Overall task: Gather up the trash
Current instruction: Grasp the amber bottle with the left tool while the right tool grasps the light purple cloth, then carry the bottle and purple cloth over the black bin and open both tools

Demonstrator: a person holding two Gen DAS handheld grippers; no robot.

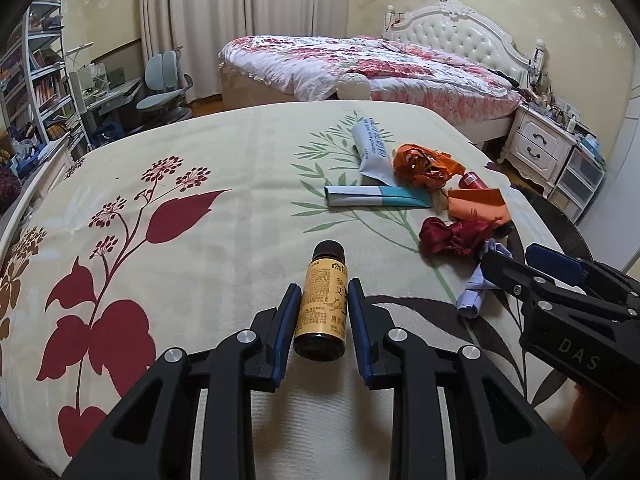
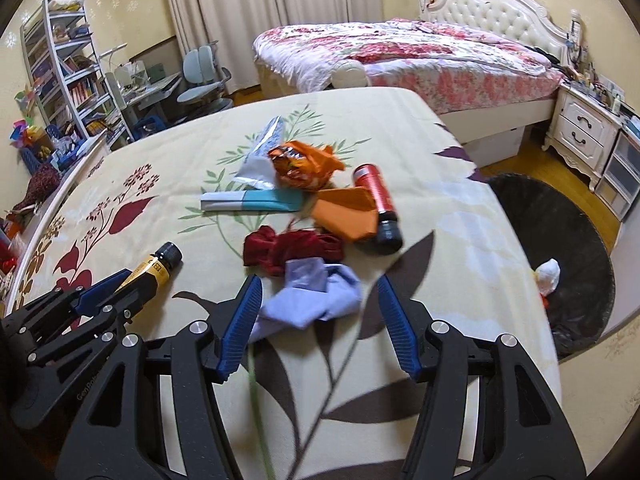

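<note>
A brown bottle (image 1: 320, 308) with a yellow label lies on the cream floral tablecloth (image 1: 200, 152). My left gripper (image 1: 322, 300) is shut on it, a blue pad against each side. From the right wrist view the same bottle (image 2: 160, 264) sticks out of the left gripper (image 2: 116, 292). My right gripper (image 2: 318, 304) stands open around a crumpled lilac paper (image 2: 312, 296); its left finger is close against the paper and its right finger is apart from it. Beyond lie a dark red wad (image 2: 292, 248), orange paper (image 2: 348, 216), a red can (image 2: 376, 204), an orange wrapper (image 2: 304, 164) and a teal-and-white box (image 2: 252, 202).
A black-lined trash bin (image 2: 568, 240) stands on the floor past the table's right edge, with a white wad (image 2: 548, 276) inside. A grey pouch (image 2: 260, 152) lies at the far side of the pile. A bed (image 2: 400, 60), nightstand (image 2: 580, 128) and desk chair (image 2: 200, 76) stand behind.
</note>
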